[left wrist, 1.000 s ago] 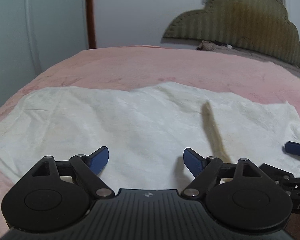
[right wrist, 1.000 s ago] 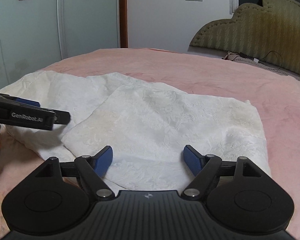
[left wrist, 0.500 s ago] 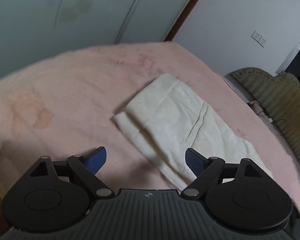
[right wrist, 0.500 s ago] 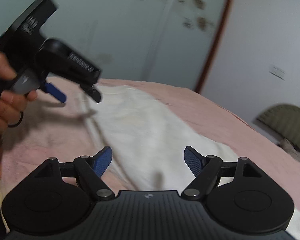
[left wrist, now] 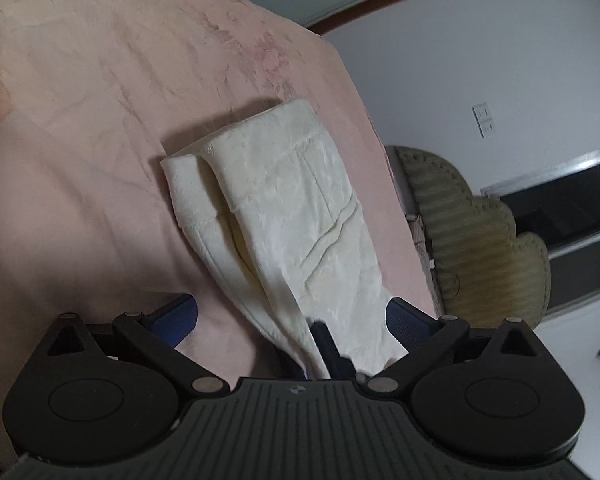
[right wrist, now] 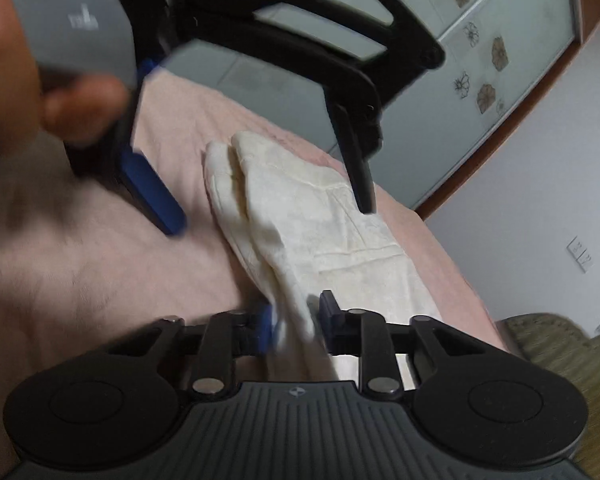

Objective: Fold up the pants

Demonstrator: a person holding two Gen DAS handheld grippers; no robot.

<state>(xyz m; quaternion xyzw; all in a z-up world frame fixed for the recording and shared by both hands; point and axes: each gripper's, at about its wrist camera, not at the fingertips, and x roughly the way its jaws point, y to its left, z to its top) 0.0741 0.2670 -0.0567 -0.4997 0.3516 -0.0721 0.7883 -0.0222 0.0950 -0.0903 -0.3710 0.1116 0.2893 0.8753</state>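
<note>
Folding half done | pants [left wrist: 292,216] doubled lengthwise on bed [left wrist: 100,100] | right gripper [right wrist: 296,320] pinches pants | left gripper [left wrist: 292,320] wide | cross fold left

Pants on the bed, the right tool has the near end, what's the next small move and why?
Probably bring the open left tool down onto the near end of the cream pants beside the right tool, which is shut on that end, so both can carry it over for the next fold.

the pants [right wrist: 332,236] near end is hidden behind the blurred fingers [right wrist: 266,330].
</note>
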